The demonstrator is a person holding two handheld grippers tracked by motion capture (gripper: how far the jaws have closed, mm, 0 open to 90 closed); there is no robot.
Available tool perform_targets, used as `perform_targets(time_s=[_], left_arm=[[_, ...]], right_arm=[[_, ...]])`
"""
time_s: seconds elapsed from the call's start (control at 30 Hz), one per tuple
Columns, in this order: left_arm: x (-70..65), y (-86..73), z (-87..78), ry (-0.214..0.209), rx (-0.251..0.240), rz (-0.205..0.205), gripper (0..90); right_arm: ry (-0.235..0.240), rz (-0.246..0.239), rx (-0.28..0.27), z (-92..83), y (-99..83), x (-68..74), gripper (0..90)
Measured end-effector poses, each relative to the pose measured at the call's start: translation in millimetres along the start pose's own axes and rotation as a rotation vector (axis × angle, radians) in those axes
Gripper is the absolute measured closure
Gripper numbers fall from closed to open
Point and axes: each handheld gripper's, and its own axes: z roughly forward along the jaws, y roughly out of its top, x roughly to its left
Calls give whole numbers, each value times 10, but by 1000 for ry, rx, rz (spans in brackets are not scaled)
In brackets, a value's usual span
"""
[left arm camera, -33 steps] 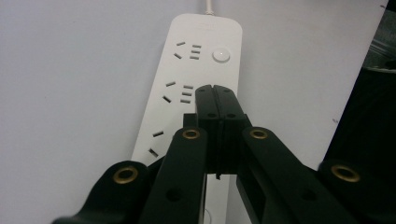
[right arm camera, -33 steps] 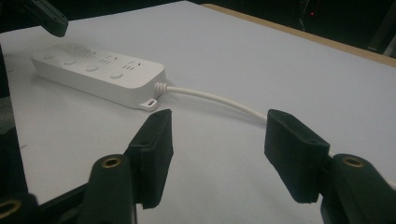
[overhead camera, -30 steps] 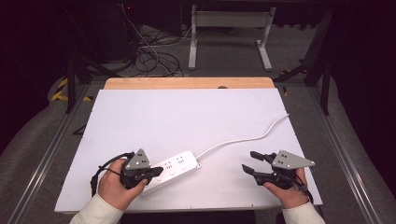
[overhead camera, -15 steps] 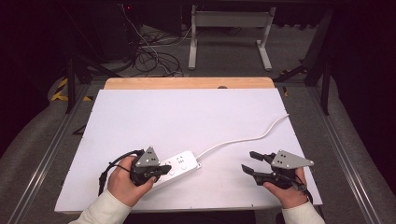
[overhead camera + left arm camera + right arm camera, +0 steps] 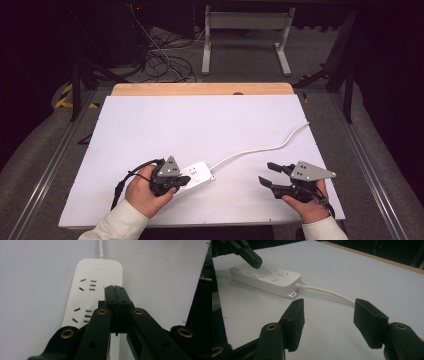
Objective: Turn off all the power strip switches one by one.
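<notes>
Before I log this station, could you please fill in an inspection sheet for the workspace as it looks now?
Surface: white board on a wooden table, bare apart from the items below.
Job's things: white power strip lying flat near the front left; sockets face up.
Clutter: nothing seen.
Grippers: left gripper shut, jaws together, tips over a small white button on the strip; contact cannot be judged. Right gripper open, holding nothing, near the front right, apart from the strip.
Cables: strip's white cord snakes to the board's right edge; a black cable trails from the left gripper.
Surroundings: dark floor, tangled cables and a white frame behind.
</notes>
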Motion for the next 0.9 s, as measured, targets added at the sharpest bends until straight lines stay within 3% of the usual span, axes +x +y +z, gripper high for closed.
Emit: perform_targets(time_s=[0.5, 0.9], left_arm=[[33, -33, 81, 7, 58, -2, 900], [52, -56, 131, 1, 73, -6, 900]], right_arm=[[2, -2, -1, -2, 3, 5, 428], [4, -3, 0, -3, 3, 7, 427]])
